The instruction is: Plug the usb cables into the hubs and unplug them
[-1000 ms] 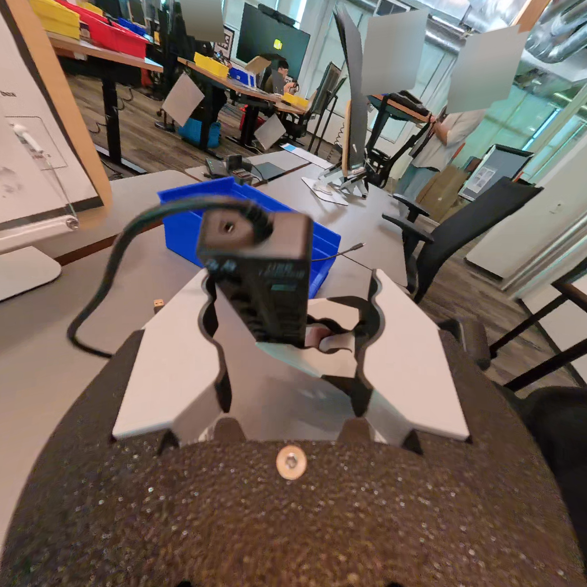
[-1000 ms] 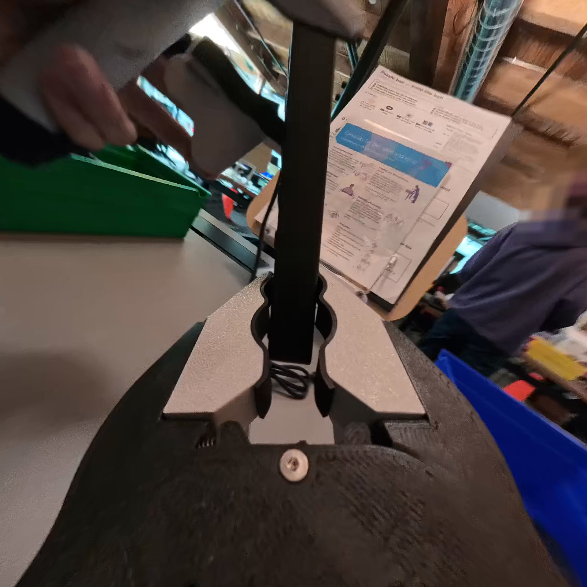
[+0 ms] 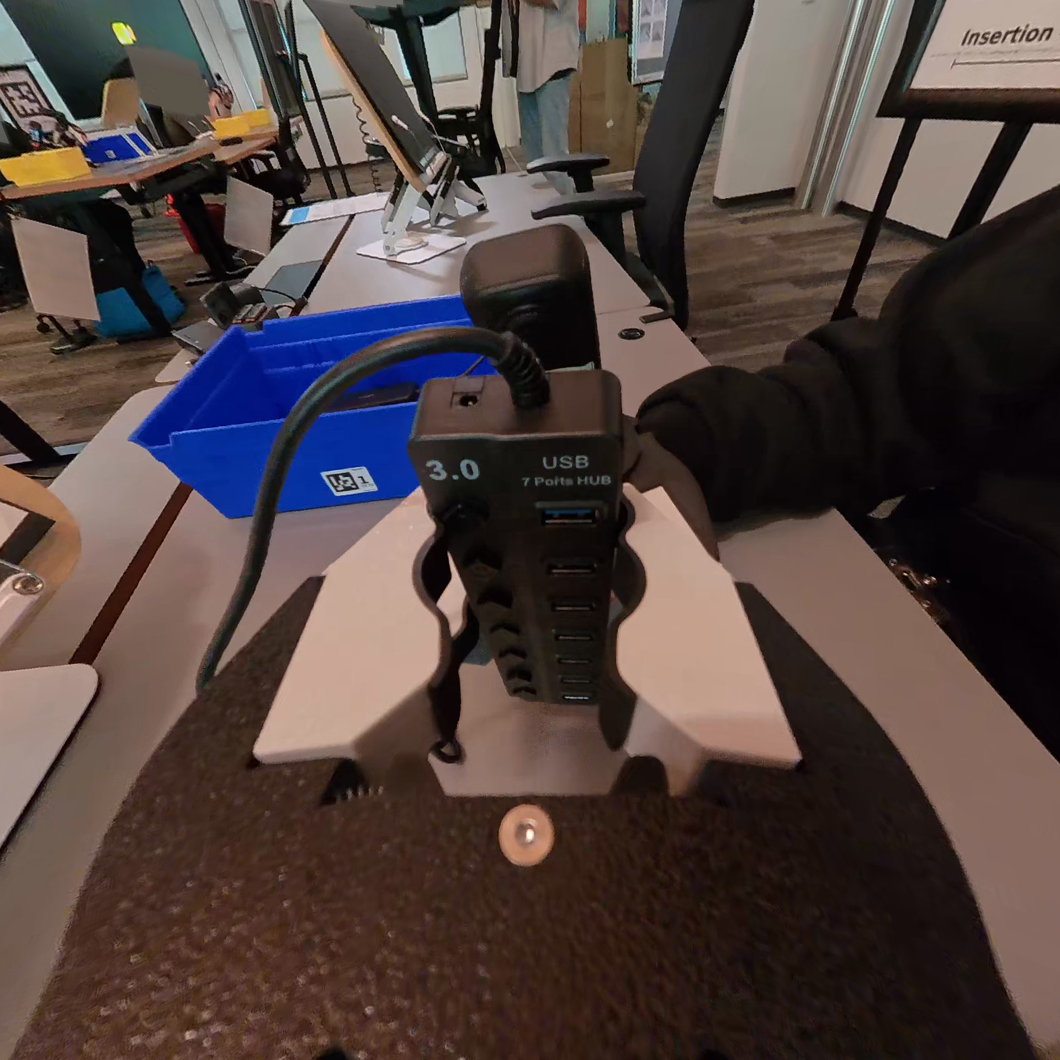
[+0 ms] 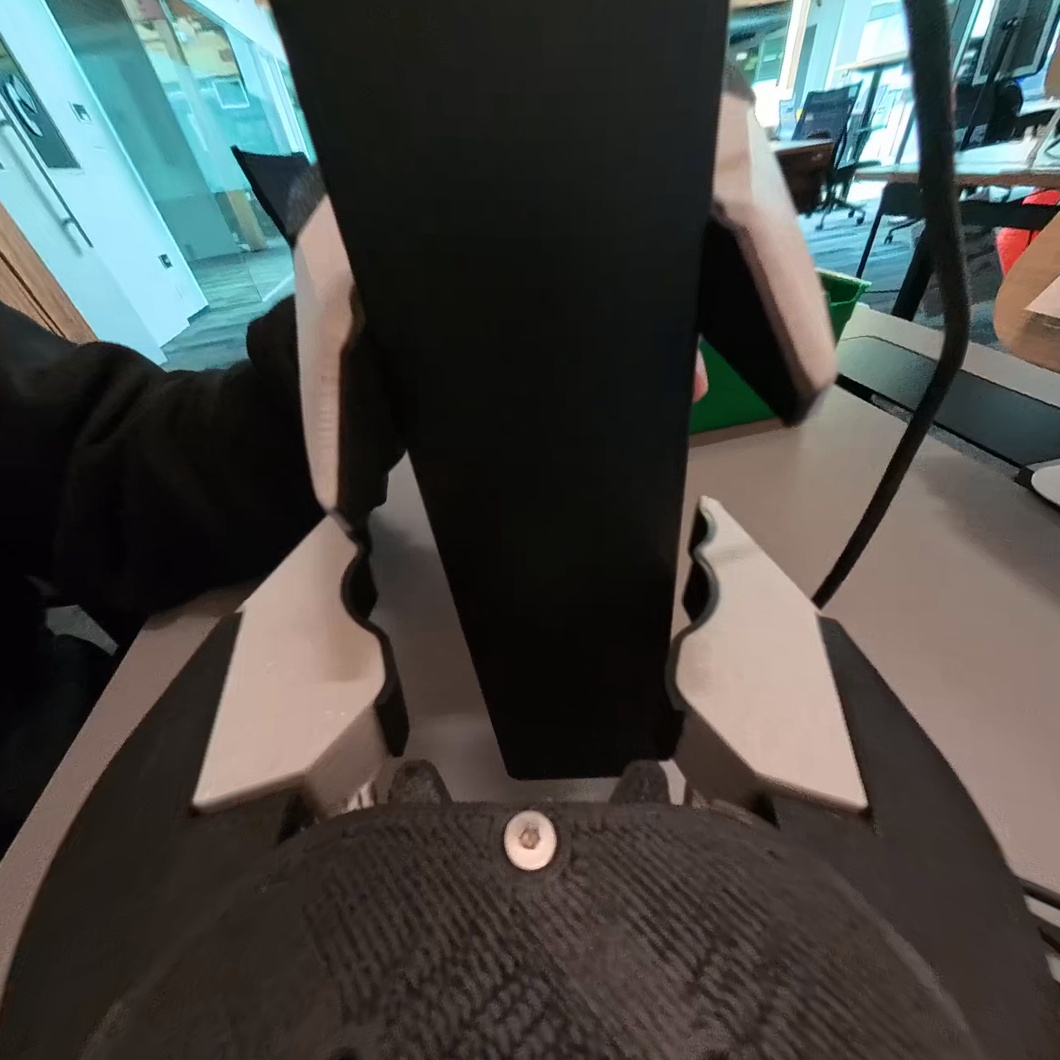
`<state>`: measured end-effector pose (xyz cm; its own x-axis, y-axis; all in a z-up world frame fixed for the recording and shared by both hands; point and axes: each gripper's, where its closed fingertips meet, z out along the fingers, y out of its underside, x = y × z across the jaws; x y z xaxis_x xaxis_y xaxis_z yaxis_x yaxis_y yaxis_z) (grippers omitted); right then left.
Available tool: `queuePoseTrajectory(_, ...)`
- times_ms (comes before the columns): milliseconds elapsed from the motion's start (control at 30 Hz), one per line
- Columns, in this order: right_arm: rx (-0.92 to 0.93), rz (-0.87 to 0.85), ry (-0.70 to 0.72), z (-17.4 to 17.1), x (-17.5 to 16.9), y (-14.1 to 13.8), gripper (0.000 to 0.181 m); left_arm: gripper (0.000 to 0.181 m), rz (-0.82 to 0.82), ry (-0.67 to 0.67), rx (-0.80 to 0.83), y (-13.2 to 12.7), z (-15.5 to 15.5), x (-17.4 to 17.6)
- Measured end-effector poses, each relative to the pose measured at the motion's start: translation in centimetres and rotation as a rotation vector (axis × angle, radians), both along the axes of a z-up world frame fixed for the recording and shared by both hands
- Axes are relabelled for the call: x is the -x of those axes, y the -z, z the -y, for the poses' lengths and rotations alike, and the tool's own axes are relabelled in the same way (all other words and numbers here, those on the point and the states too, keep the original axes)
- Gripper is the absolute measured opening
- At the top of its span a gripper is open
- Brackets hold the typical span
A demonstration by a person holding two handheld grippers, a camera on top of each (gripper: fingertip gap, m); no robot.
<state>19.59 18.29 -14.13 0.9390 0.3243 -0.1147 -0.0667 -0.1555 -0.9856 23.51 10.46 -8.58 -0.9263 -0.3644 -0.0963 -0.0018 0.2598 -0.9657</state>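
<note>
Right tongs [image 4: 530, 625] released hub [image 3: 530, 550], jaws now wide | left tongs [image 3: 530, 608] clamp it upright | I'd hold steady, ports facing me, before fetching cable.

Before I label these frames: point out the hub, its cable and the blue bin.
hub [image 3: 519, 550], left wrist view, port face.
cable [image 3: 269, 505], left wrist view, hanging stretch.
blue bin [image 3: 241, 459], left wrist view, front wall.
</note>
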Motion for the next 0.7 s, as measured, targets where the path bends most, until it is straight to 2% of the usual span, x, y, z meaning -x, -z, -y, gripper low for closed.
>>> queuePoseTrajectory(67,-0.034,-0.013,0.004,0.1,0.3,-0.4,0.095,0.053,-0.004,0.018,0.003,0.2,0.2,0.2)
queuePoseTrajectory(267,-0.122,-0.012,0.096,1.6,0.0,-1.6,0.085,0.053,-0.036,0.061,-0.012,0.6,1.9,0.7)
queuePoseTrajectory(333,-0.153,0.008,0.125,2.1,-0.3,-2.0,0.068,0.054,-0.039,0.08,-0.008,0.4,2.6,1.1)
queuePoseTrajectory(500,-0.174,-0.011,0.065,2.4,0.7,-2.4,0.062,0.055,-0.06,0.087,-0.016,0.1,2.9,1.7)
queuePoseTrajectory(567,-0.181,-0.043,0.03,2.4,1.2,-2.5,0.062,0.057,-0.056,0.052,-0.049,0.1,2.9,1.7)
queuePoseTrajectory(633,-0.193,-0.042,0.022,2.6,1.1,-2.7,0.062,0.068,-0.029,-0.028,-0.093,0.0,2.6,1.1)
queuePoseTrajectory(700,-0.19,-0.005,0.029,2.8,0.8,-2.6,0.062,0.067,-0.048,-0.064,-0.152,0.2,2.2,1.2)
